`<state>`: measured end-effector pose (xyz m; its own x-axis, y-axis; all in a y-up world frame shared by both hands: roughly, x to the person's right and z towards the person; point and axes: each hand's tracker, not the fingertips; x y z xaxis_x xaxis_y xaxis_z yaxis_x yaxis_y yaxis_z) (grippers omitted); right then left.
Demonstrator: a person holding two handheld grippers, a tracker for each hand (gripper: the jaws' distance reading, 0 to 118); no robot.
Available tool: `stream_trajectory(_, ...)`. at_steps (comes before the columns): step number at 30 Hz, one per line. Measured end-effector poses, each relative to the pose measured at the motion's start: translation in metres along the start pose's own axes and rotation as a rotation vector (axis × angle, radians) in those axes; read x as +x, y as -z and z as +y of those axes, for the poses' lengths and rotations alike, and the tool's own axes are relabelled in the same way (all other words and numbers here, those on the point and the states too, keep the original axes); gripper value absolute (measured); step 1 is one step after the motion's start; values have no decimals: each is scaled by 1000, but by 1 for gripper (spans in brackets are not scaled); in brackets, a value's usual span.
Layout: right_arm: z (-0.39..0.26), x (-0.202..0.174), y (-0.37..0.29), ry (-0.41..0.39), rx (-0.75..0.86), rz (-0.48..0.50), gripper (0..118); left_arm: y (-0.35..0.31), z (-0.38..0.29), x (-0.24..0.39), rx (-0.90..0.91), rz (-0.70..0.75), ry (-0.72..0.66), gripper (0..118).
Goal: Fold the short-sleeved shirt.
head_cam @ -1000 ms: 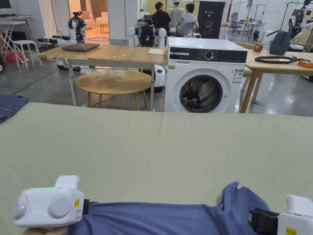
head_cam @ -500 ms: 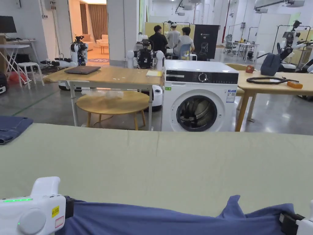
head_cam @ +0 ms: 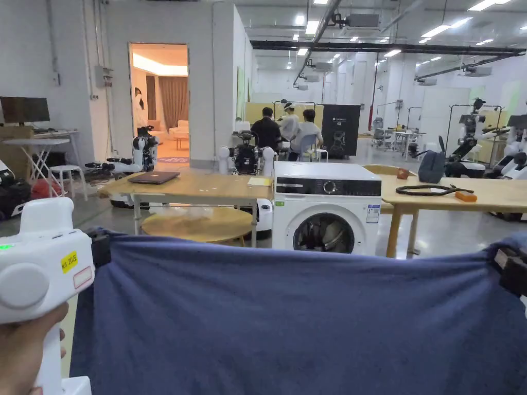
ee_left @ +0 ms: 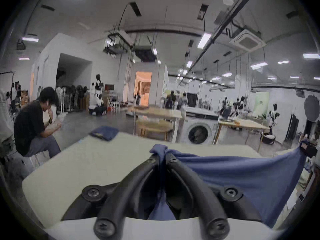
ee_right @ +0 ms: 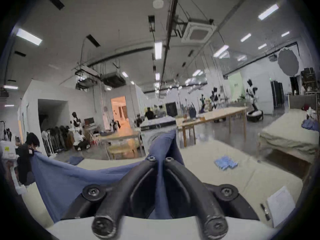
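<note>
A blue short-sleeved shirt hangs stretched in the air across the head view, held up by its top edge. My left gripper pinches the shirt's left corner, with a hand on its white body. At the right edge my right gripper pinches the other corner. In the left gripper view the left gripper is shut on bunched shirt cloth. The right gripper in its own view clamps the shirt the same way, above the pale green table.
A folded dark blue garment lies at the table's far left corner. A light blue item and a paper sheet with a pen lie on the right side. A washing machine and wooden tables stand beyond. A person sits to the left.
Both grippers have lifted the shirt off the table and pulled it wide; it now hangs spread in front of me. The head camera has tilted up.
</note>
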<state>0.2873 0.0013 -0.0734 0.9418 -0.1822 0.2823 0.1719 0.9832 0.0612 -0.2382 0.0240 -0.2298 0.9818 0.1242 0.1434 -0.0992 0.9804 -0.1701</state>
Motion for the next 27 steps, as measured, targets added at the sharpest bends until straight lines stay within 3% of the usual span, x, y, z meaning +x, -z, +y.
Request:
stream_trajectory(6, 59, -12, -10, 12, 85, 16, 0, -18, 50, 5, 61, -10, -5, 0)
stream_trajectory(11, 91, -22, 18, -9, 121, 25, 0, 4, 82, 11, 83, -16, -21, 0)
stream_trajectory(17, 114, -38, 91, -43, 149, 21, 0, 65, 112, 21, 99, -4, -36, 0)
stream_trajectory(22, 125, -44, 177, -32, 147, 31, 0, 147, 138, 24, 89, 2, -78, 0)
stream_trajectory(27, 123, -57, 256, -72, 161, 12, 0, 222, 145, 31, 94, 20, -64, 0)
